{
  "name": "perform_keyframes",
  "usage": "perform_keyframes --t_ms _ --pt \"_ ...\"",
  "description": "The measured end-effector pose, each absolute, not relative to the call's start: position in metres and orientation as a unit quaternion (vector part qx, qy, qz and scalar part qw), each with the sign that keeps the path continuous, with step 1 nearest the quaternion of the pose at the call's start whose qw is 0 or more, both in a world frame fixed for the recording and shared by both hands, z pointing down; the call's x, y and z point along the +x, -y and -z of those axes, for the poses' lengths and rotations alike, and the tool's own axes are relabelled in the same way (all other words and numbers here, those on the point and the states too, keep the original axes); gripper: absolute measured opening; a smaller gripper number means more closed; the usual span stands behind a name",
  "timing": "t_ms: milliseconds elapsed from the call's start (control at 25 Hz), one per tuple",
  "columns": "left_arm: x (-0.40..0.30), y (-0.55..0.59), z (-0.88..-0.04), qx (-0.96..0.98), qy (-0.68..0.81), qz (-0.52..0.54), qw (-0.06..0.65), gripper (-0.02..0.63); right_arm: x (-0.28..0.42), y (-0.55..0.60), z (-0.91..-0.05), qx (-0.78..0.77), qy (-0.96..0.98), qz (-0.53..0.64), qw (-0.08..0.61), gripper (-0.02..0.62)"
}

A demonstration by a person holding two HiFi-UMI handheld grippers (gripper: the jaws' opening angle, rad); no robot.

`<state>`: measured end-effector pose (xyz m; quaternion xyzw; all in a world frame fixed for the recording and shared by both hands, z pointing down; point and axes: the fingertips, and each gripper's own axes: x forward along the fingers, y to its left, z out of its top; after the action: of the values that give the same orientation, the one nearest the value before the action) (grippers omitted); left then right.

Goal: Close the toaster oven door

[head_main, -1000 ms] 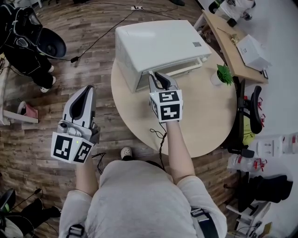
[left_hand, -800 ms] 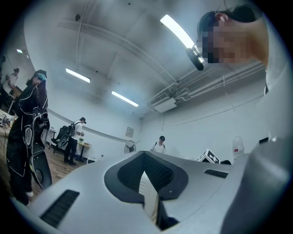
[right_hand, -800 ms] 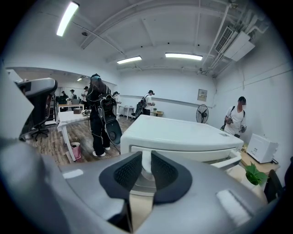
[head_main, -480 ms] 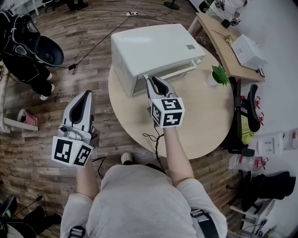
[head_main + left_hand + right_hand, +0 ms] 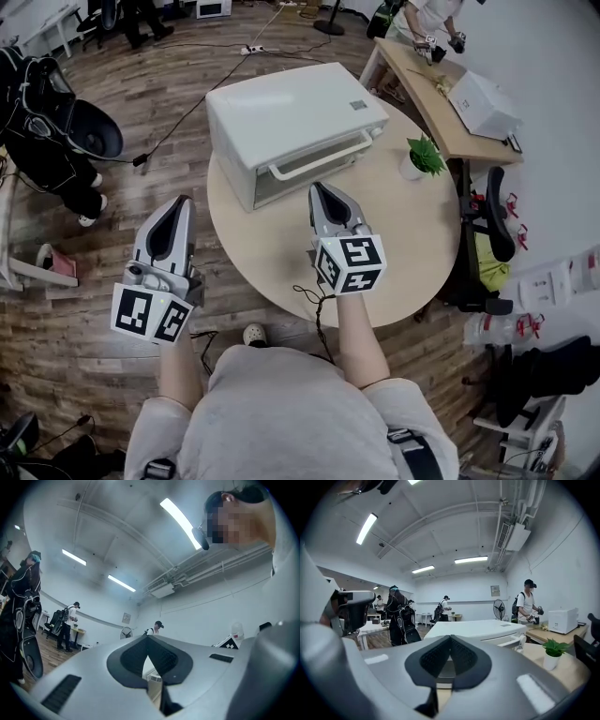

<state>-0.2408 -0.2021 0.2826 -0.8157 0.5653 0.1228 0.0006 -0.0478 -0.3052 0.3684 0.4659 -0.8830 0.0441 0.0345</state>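
Note:
The white toaster oven (image 5: 291, 117) stands on the round wooden table (image 5: 412, 234). Its door, with a long white handle (image 5: 314, 157), lies flat against the oven front. My right gripper (image 5: 323, 195) hovers over the table a short way in front of the door, touching nothing, jaws shut and empty. In the right gripper view the toaster oven (image 5: 478, 629) and its handle (image 5: 514, 641) lie straight ahead beyond the right gripper (image 5: 450, 639). My left gripper (image 5: 176, 208) hangs off the table's left edge over the floor, shut and empty; the left gripper (image 5: 147, 640) points up into the room.
A small potted plant (image 5: 419, 155) stands on the table right of the oven. A black cable (image 5: 314, 298) hangs over the near table edge. A desk (image 5: 441, 89) with a white box (image 5: 483, 103) stands behind, an office chair (image 5: 495, 225) at right, black bags (image 5: 47, 112) at left.
My right gripper has drawn back from the oven door's handle toward me, leaving a gap. The left gripper has barely moved.

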Motion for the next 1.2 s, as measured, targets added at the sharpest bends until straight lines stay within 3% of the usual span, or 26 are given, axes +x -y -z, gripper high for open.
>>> perform_keyframes --t_ms 1200 --pt "-0.151 0.139 -0.253 -0.824 -0.551 -0.130 0.024 0.008 0.069 0.194 -0.272 0.502 0.863 0.035 -0.036 0.011"
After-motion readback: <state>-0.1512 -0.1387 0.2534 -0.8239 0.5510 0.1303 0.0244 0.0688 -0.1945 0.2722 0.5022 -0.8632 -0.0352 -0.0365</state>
